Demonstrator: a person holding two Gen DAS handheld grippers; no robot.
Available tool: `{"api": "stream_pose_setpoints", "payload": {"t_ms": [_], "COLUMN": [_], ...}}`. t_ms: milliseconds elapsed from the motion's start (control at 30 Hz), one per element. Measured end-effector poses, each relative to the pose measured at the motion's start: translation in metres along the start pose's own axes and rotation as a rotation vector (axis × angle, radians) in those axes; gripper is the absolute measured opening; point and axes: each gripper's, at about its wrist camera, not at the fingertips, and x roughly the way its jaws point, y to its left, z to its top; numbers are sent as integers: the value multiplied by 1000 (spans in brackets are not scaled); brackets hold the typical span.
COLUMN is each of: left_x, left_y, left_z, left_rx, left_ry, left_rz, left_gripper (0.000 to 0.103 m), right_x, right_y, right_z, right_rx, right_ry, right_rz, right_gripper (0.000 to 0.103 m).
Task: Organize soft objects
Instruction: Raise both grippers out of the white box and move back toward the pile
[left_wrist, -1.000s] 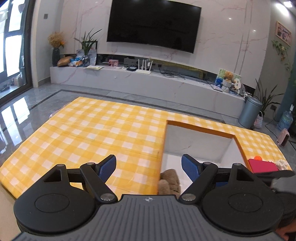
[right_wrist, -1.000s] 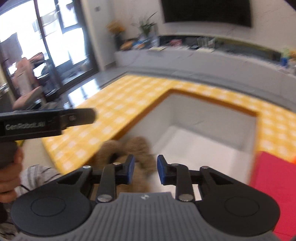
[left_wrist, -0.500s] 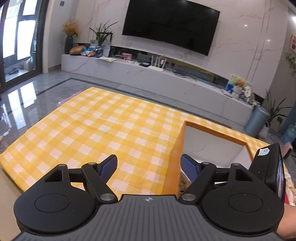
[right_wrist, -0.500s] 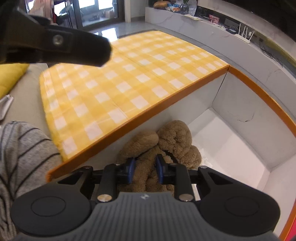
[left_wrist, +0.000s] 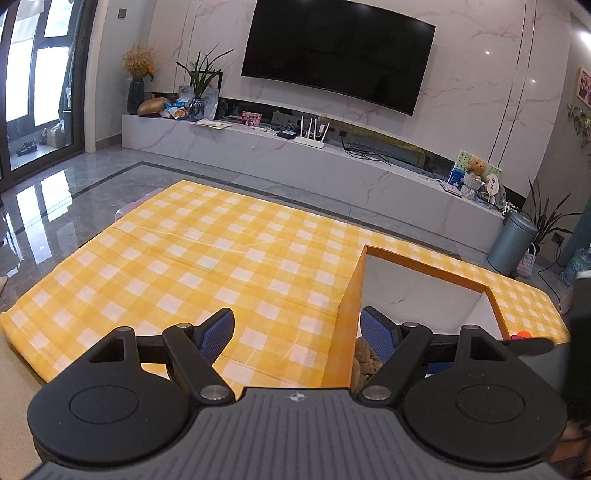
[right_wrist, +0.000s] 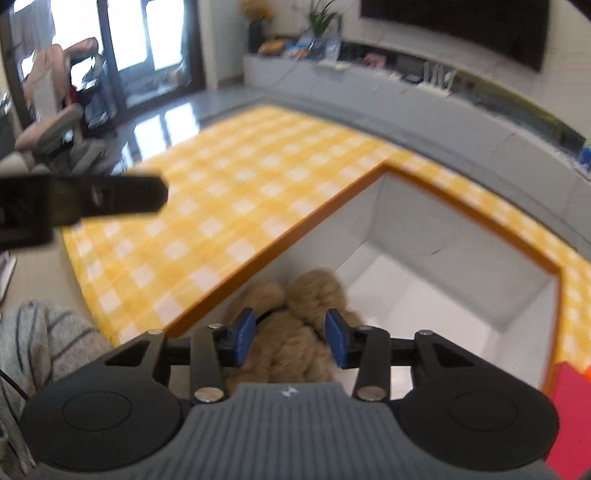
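Brown plush bear (right_wrist: 295, 332) lying in orange-rimmed box (right_wrist: 461, 280), right tongs (right_wrist: 290, 341) spread above it, left tongs (left_wrist: 297, 334) spread at 9 o'clock over checked table (left_wrist: 207, 258).

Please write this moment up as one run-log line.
right tool: open over brown plush bear | bear: in white box | left tool: open, empty, over yellow checked cloth

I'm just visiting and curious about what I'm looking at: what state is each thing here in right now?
Left tool: open, empty, above the checkered cloth.
Right tool: open, fingers either side of the teddy bear, not clamping it.
Brown teddy bear: lying inside the box, at its near corner.
Orange-rimmed white box: open-topped, otherwise bare inside.
Yellow checkered cloth: spread flat.
Television: off, screen dark.
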Motion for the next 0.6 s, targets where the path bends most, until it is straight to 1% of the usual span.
{"api": "stream_pose_setpoints", "payload": {"t_ms": [33,67,233,300,367,433,600], "left_x": [0,0,-5,-7,-9,-9,-17], "left_y": [0,-1,-7,-11,-15,-20,-38], "left_z": [0,1,2,2,2,0,-3], "left_rx": [0,0,-1,4,8,15,62], "left_ry": [-1,-2,-12,-16,-19,-18,-30], "left_rz": [-1,-3,-21,-31,-41,-49,-58], "left_gripper": [91,91,92,92,92,92,92], "right_x": [-8,-17,-61,-80,-97,-113,-155], "right_y": [-3,-6,-23,-33,-44,-56,-86], "right_z": [1,1,-5,-10,-16,-23,-50], "right_rx": [9,14,28,39,48,67,149], "right_ry": [-18,-36,-123,-155,-179,-197,-257], "right_rz": [0,-4,-69,-93,-121,-159,-282], "right_gripper": [45,49,65,66,70,72,76]}}
